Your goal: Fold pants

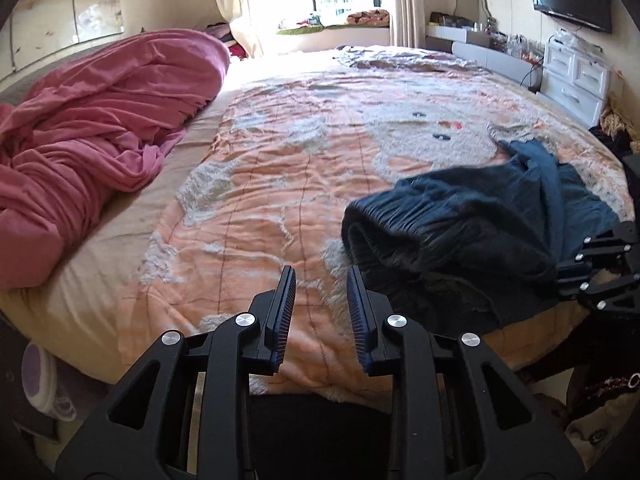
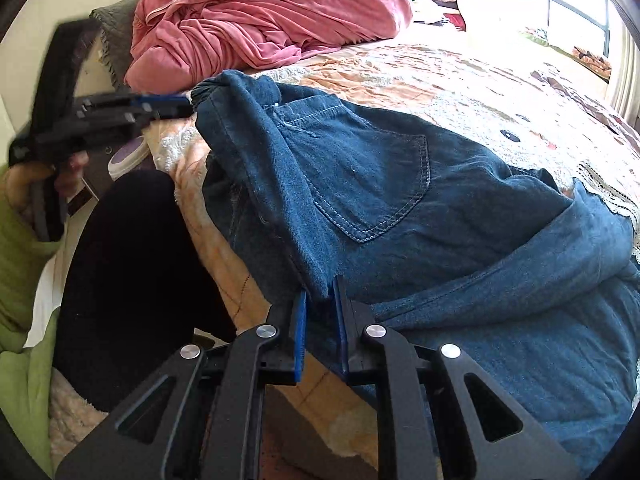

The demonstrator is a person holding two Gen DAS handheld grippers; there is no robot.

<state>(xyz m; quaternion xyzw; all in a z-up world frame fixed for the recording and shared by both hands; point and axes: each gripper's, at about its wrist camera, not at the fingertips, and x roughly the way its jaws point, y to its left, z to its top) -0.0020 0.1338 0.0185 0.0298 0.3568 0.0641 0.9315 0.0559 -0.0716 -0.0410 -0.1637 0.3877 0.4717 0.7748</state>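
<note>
The bed (image 1: 304, 184), under a peach blanket, fills both views. A pink quilt (image 1: 92, 128) lies bunched at its far left. The blue pants (image 2: 400, 200) lie crumpled at the near right edge. Only the right wrist view shows their back pocket (image 2: 372, 188). Only the left wrist view shows the waistband opening. The left gripper (image 1: 321, 280) hovers over bare blanket, jaws narrowly apart, empty. The right gripper (image 2: 320, 292) pinches a pants edge between nearly closed jaws.
</note>
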